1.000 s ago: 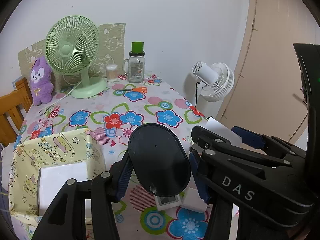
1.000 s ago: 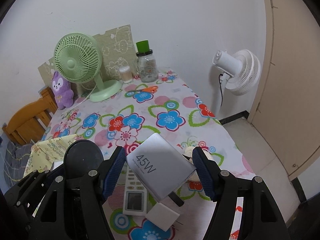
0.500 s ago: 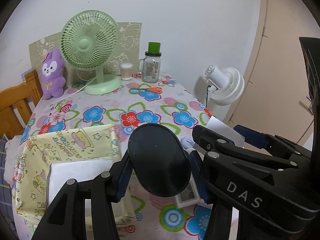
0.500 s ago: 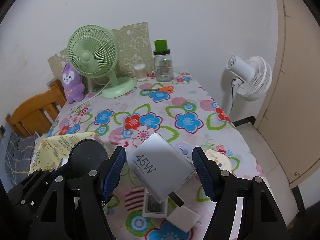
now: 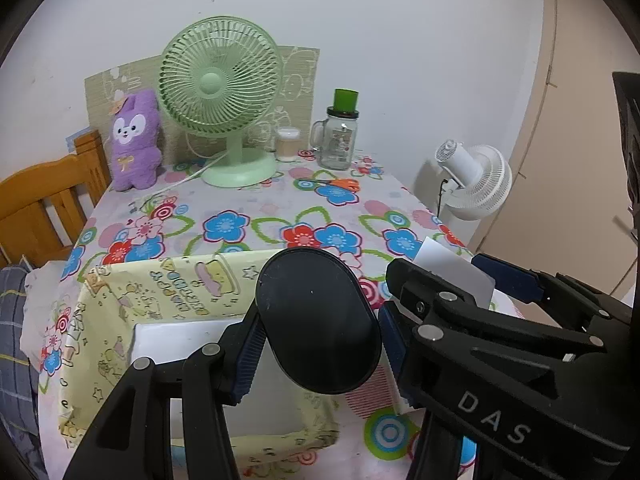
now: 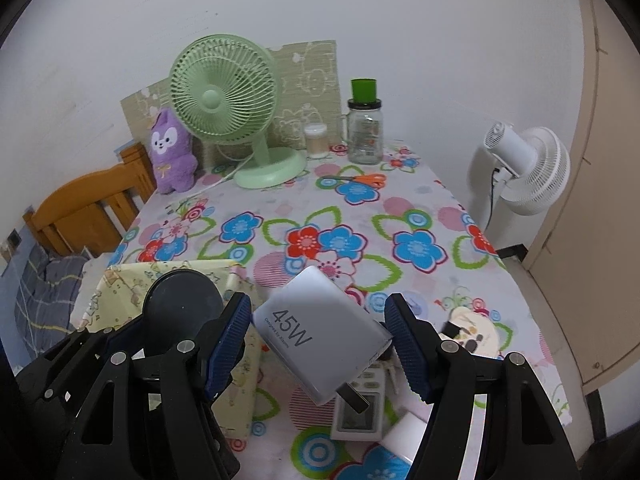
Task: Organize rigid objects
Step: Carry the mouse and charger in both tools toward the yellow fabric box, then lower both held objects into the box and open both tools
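Note:
My left gripper (image 5: pixel 318 334) is shut on a black oval case (image 5: pixel 318 320) and holds it above a yellow patterned fabric box (image 5: pixel 168 288) with a white inside. My right gripper (image 6: pixel 320 338) is shut on a white 45W charger (image 6: pixel 320 332), held in the air to the right of the box (image 6: pixel 132 280). The charger's edge (image 5: pixel 452 272) shows behind the right gripper's arm in the left wrist view. Below the charger a white remote with a screen (image 6: pixel 360 408) and a small white block (image 6: pixel 404 436) lie on the flowered tablecloth (image 6: pixel 320 216).
At the table's back stand a green desk fan (image 5: pixel 224 100), a purple plush (image 5: pixel 134 140), a glass jar with a green cap (image 5: pixel 338 136) and a small cup (image 5: pixel 288 144). Orange scissors (image 6: pixel 360 179) lie near the jar. A white floor fan (image 6: pixel 528 168) stands right; a wooden chair (image 5: pixel 44 200) left.
Both grippers have moved left with their loads. The left gripper now hangs over the yellow box, and the charger has come closer to the box's right edge.

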